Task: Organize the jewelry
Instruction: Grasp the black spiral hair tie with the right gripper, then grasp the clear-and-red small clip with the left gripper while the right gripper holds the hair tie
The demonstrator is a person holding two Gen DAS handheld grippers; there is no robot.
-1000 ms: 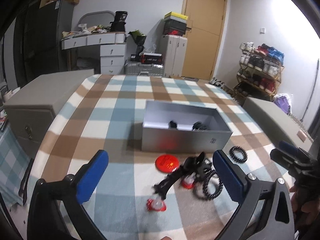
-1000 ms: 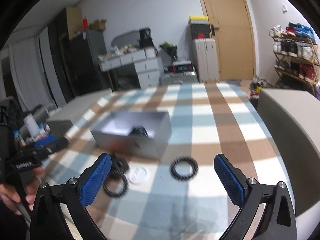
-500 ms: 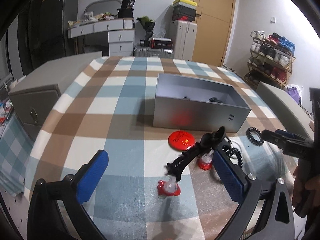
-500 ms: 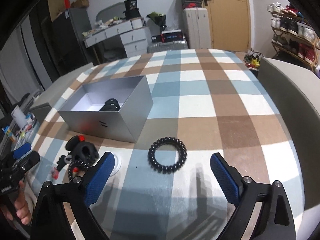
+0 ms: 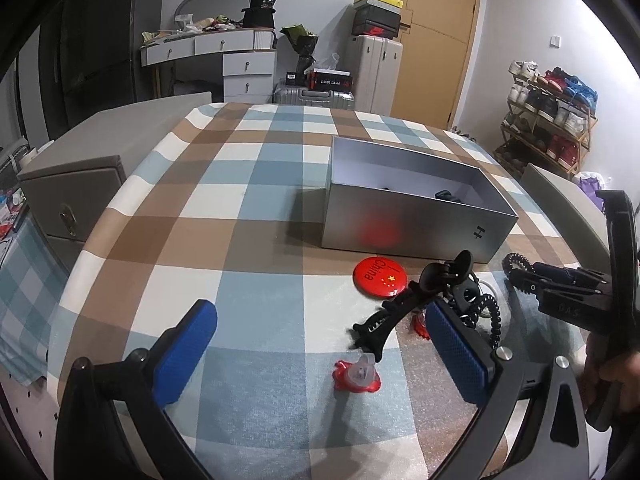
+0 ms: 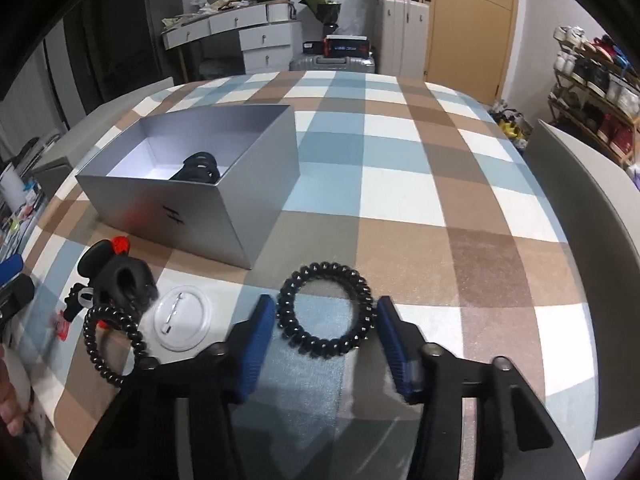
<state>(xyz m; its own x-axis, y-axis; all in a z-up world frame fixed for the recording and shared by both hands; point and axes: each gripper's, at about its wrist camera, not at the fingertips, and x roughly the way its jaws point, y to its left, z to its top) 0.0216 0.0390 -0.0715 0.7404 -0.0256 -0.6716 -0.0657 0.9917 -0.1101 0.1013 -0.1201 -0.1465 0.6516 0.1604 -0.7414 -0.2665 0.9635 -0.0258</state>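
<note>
A black spiral hair tie lies flat on the checked tablecloth, still round. My right gripper straddles it, and its jaws are closing, the blue pads just at the tie's sides. In the left wrist view the right gripper shows low over the cloth at the right. My left gripper is open above the cloth and holds nothing. Below it lie a black hair clip and a small red ornament. An open silver box holds dark hair ties.
A red round badge lies in front of the silver box. A second black spiral tie and a clear round badge back lie left of the right gripper. Grey cabinets flank the table; a shoe rack stands at the right.
The right gripper came down and forward over the black spiral hair tie, and its jaws narrowed from wide open to just around it. The left gripper stayed open, its view tilting a little.
</note>
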